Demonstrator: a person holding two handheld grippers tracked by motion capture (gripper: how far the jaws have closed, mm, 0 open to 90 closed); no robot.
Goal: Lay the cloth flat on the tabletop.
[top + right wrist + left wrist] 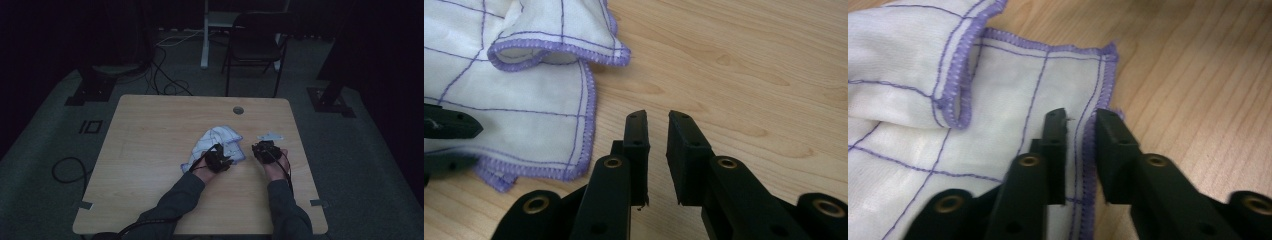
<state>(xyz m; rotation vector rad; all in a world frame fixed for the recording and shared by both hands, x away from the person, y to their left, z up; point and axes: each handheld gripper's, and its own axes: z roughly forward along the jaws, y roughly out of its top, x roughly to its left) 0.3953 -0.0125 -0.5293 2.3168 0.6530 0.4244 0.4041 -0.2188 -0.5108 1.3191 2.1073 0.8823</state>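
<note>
A dim lab or recording studio is showing here, not a home. A bare wooden table [150, 150] with a round cable hole [238, 110] is standing on grey carpet [45, 150]. Loose black cables [167, 82] are trailing across the floor (some toward dark equipment stands [92, 85]). A black folding chair [255, 45] is sitting empty behind the table.

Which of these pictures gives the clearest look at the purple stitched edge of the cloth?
The left gripper view: the cloth hem runs sharp and close between the jaws. The right gripper view shows its corner farther off; the high view shows it small and dim.
</note>
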